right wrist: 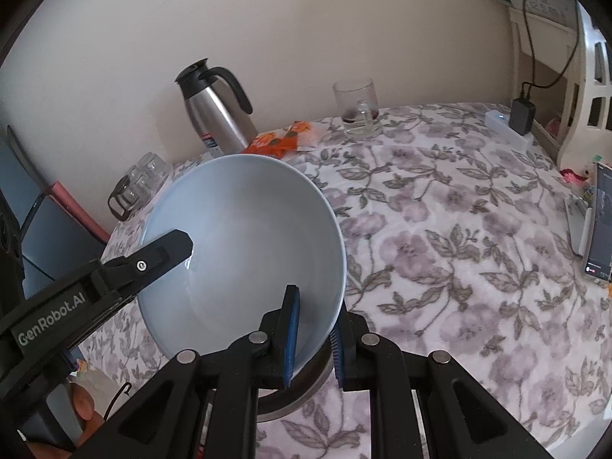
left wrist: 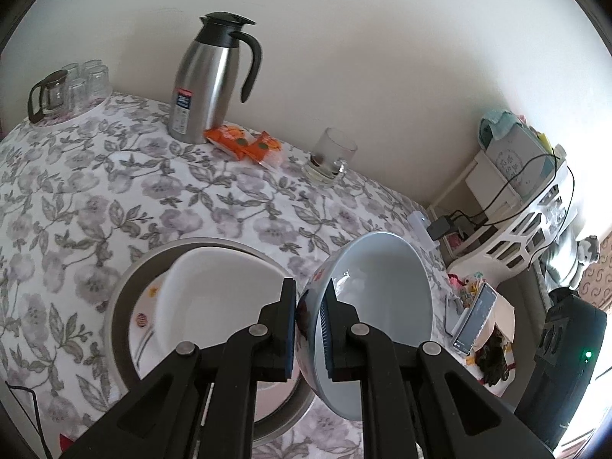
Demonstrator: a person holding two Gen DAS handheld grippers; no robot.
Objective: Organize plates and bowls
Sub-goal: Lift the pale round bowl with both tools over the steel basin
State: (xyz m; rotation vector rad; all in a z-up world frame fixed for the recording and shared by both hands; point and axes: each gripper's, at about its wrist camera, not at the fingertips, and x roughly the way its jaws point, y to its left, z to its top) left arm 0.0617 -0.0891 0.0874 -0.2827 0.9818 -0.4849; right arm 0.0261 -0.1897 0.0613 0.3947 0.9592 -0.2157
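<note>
A pale blue bowl (left wrist: 386, 306) with a patterned outside hangs tilted above the table, held by both grippers. In the left wrist view my left gripper (left wrist: 310, 308) is shut on the bowl's rim, one pad inside and one outside. In the right wrist view my right gripper (right wrist: 315, 331) is shut on the near rim of the same bowl (right wrist: 244, 237). A finger (right wrist: 168, 246) of the left gripper reaches in over the opposite rim. To the left of the bowl, white plates (left wrist: 214, 306) lie stacked on a round grey dish (left wrist: 116, 325), whose edge (right wrist: 306, 390) shows under the bowl.
On the flowered tablecloth (right wrist: 459, 229) stand a steel jug (left wrist: 208, 80), orange packets (left wrist: 244, 141), a glass mug (left wrist: 331, 158) and several glasses (left wrist: 82, 84) at the far left. A phone (left wrist: 474, 317) and a white shelf (left wrist: 516, 229) are to the right. A hand (right wrist: 82, 407) shows bottom left.
</note>
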